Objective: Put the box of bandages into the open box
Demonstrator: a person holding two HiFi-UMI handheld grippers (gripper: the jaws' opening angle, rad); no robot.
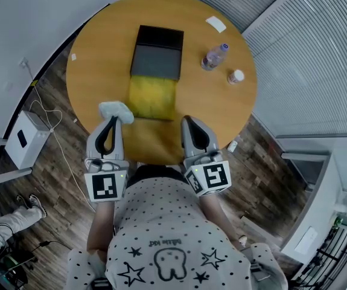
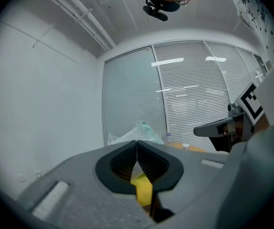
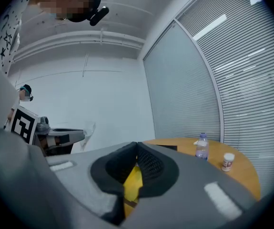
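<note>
Clamped shut in the left gripper (image 1: 114,121) jaws: the bandage pack (image 1: 116,110), its clear, pale wrapper sticking out past the tips. Pressed together with nothing between them: the right gripper (image 1: 187,121) jaws. Just ahead, between both pairs, on the round wooden surface (image 1: 95,53): the open box (image 1: 156,53), yellow half nearest. Farther ahead, right of the right jaws: a water bottle (image 1: 214,57) and a small white jar (image 1: 236,76).

You'll find no print you can read here. The line on your shirt (image 1: 161,225) is blurred, and the label on the bottle (image 1: 214,57) is too small.
</note>
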